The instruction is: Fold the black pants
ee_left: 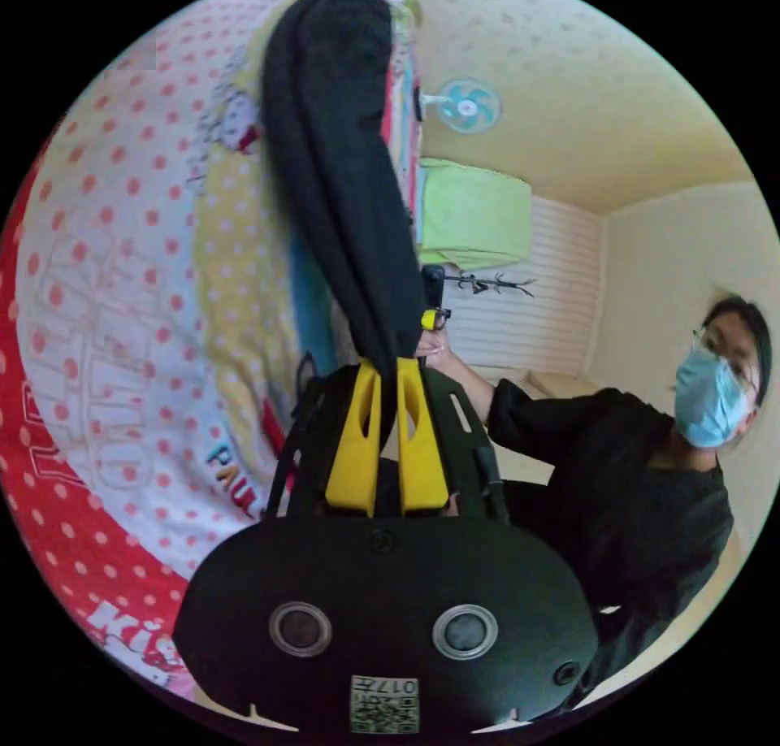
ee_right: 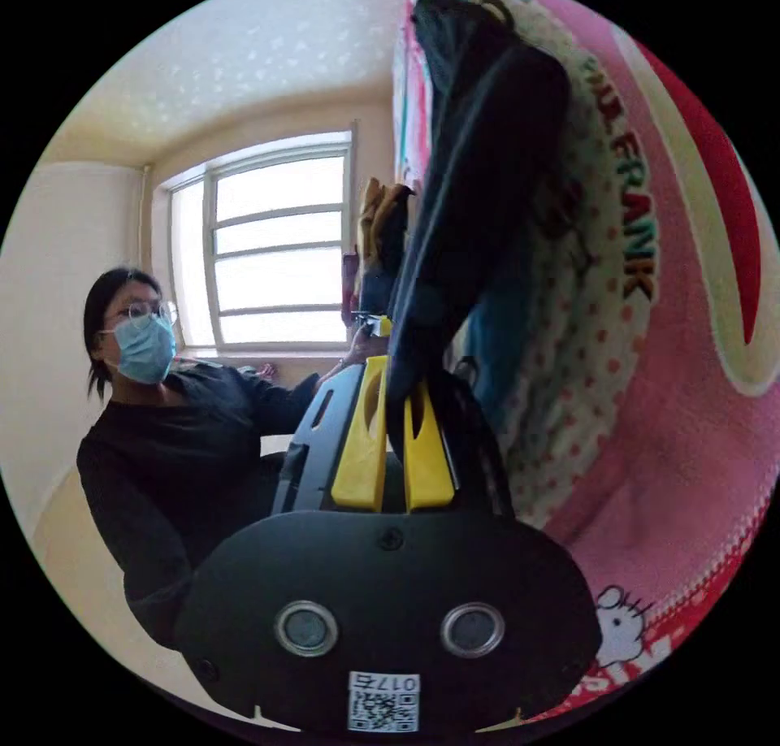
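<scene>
The black pants [ee_left: 337, 161] hang as a long dark bundle against the patterned bedspread [ee_left: 122, 291]. My left gripper [ee_left: 388, 366] is shut on one end of them, the cloth pinched between its yellow jaws. In the right gripper view the black pants [ee_right: 479, 185] run up and away from my right gripper [ee_right: 396, 372], whose yellow jaws are also shut on the fabric. The right gripper [ee_left: 435, 317] shows small just beyond the pants in the left gripper view, held in a hand.
A person in a black top [ee_left: 642, 486] and a face mask stands beside the bed. A fan [ee_left: 465, 106], a green cloth [ee_left: 475, 214] and a coat rack [ee_left: 487, 283] line the far wall. A bright window [ee_right: 268, 250] sits behind the person.
</scene>
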Available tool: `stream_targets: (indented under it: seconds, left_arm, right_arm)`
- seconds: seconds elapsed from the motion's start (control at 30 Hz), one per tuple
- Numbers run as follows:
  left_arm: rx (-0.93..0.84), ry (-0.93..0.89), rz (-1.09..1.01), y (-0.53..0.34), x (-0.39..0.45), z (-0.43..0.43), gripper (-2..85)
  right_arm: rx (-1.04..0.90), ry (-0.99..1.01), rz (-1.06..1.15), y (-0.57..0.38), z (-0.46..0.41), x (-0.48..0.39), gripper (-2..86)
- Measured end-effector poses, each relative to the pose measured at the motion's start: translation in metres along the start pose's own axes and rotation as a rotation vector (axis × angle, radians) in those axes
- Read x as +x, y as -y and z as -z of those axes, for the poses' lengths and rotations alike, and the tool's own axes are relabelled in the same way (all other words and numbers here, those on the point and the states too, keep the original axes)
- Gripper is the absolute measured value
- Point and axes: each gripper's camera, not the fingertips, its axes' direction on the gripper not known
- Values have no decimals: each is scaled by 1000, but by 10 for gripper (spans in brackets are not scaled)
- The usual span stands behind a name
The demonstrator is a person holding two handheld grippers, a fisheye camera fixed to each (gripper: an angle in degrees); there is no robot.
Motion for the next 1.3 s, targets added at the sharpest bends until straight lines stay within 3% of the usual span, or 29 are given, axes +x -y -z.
stream_targets:
  seconds: [0.27, 0.37, 0.47, 0.63, 0.8, 0.97, 1.1, 1.17, 1.3]
  left_arm:
    - [182, -98, -635, -118, 308, 61, 33]
    - [288, -36, -743, -130, 394, 82, 33]
    - [408, 52, -709, -117, 422, 105, 35]
    - [470, 127, -410, -32, 336, 139, 33]
    - [487, 195, -276, 6, 272, 150, 35]
    - [386, 413, -105, -57, 204, 95, 46]
    - [255, 467, 203, -124, 114, 43, 85]
    - [252, 473, 388, -161, 74, 36, 124]
    - [384, 395, 371, -161, 66, 63, 142]
  right_arm:
    - [38, -19, 593, -57, 6, -343, -3]
    - [61, -93, 796, -52, 5, -444, -4]
    - [141, -227, 769, -15, 9, -478, -4]
    - [176, -480, 554, 76, 9, -412, -3]
    - [186, -421, 385, 130, 14, -327, -2]
    - [38, -511, 255, 61, -28, -247, 10]
    - [-138, -627, -169, -37, -44, -124, 100]
    - [-135, -672, -325, -62, -32, -94, 146]
    - [8, -574, -329, -44, 1, -78, 169]
